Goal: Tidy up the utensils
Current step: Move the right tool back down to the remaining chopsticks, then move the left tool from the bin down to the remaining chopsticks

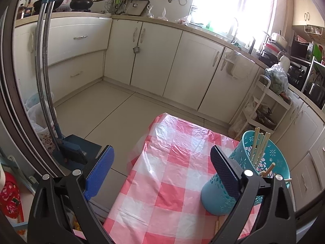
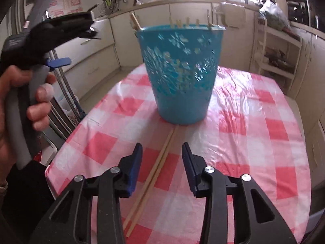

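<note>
Right tool (image 2: 162, 168): mine, nearest item; jaws apart, astride the loose chopsticks, pads not touching them, nothing gripped.
Loose chopsticks (image 2: 156, 168): two, lying side by side on the bench, running from between my jaws to the foot of the holder, far tips touching or just short of it.
Bench (image 2: 254, 134): one, under a pink-and-white checked plastic cover, wrinkled and glossy.
Left tool (image 1: 162, 168): mine; jaws wide apart, empty, held over the bench edge just beside the holder.
My left hand (image 2: 24, 93): wrapped round the left tool's grey handle.
Holder (image 2: 180, 75): one blue perforated cup, upright, mid-bench.
Stored chopsticks (image 1: 261, 146): about six ends show above the rim; exact count uncertain, image blurred.
Risk, grip: I judge the pair may split as the jaws close, one stick rolling free, since they are thin and lie loose.
Risk, cover: the slick plastic could let the sticks slide, or bunch up between the pads.
Risk, holder: light and unsteadied; a push along the sticks could tip it.
Beyond: cream cabinets and floor.
</note>
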Demonstrator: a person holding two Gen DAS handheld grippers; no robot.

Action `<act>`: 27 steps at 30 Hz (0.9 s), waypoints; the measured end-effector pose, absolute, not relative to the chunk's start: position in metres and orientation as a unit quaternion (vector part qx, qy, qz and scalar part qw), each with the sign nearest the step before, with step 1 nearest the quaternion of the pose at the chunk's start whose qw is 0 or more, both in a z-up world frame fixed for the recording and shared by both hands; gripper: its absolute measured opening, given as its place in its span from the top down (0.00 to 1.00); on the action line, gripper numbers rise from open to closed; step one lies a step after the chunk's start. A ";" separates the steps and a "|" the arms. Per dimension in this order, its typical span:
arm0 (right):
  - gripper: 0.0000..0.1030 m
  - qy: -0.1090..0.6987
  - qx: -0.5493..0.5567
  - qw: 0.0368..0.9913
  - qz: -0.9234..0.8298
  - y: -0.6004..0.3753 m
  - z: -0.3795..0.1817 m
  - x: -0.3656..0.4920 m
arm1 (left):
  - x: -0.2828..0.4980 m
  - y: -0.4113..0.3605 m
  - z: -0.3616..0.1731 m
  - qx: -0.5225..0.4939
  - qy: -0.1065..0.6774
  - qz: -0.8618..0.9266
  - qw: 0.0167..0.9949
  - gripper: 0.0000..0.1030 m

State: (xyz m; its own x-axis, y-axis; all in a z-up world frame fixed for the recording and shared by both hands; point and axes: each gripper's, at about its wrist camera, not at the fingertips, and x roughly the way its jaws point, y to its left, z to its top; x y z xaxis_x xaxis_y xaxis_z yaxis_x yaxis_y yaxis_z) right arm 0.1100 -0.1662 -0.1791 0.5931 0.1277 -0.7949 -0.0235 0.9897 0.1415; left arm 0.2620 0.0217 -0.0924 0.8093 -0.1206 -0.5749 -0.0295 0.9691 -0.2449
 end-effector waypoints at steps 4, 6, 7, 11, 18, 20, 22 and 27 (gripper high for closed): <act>0.64 0.473 0.073 0.878 0.022 -0.178 -0.197 0.120 | 0.263 0.021 -0.093 -0.120 0.311 -0.025 0.942 0.11; 0.64 0.479 0.075 0.874 0.023 -0.178 -0.203 0.123 | 0.264 0.021 -0.094 -0.119 0.313 -0.025 0.942 0.11; 0.64 0.481 0.074 0.873 0.024 -0.176 -0.208 0.125 | 0.264 0.021 -0.094 -0.119 0.313 -0.025 0.942 0.11; 0.65 0.497 0.060 0.865 0.031 -0.169 -0.219 0.125 | 0.264 0.019 -0.094 -0.115 0.315 -0.028 0.942 0.11; 0.71 0.503 0.025 0.864 0.014 -0.177 -0.216 0.116 | 0.264 0.018 -0.096 -0.114 0.319 -0.028 0.941 0.11; 0.72 0.503 0.042 0.863 0.010 -0.185 -0.215 0.116 | 0.264 0.017 -0.097 -0.112 0.321 -0.027 0.940 0.11; 0.72 0.500 0.047 0.865 0.013 -0.187 -0.214 0.116 | 0.264 0.016 -0.098 -0.109 0.324 -0.028 0.939 0.11; 0.77 0.502 0.041 0.864 0.026 -0.181 -0.217 0.120 | 0.265 0.014 -0.104 -0.087 0.336 -0.028 0.938 0.11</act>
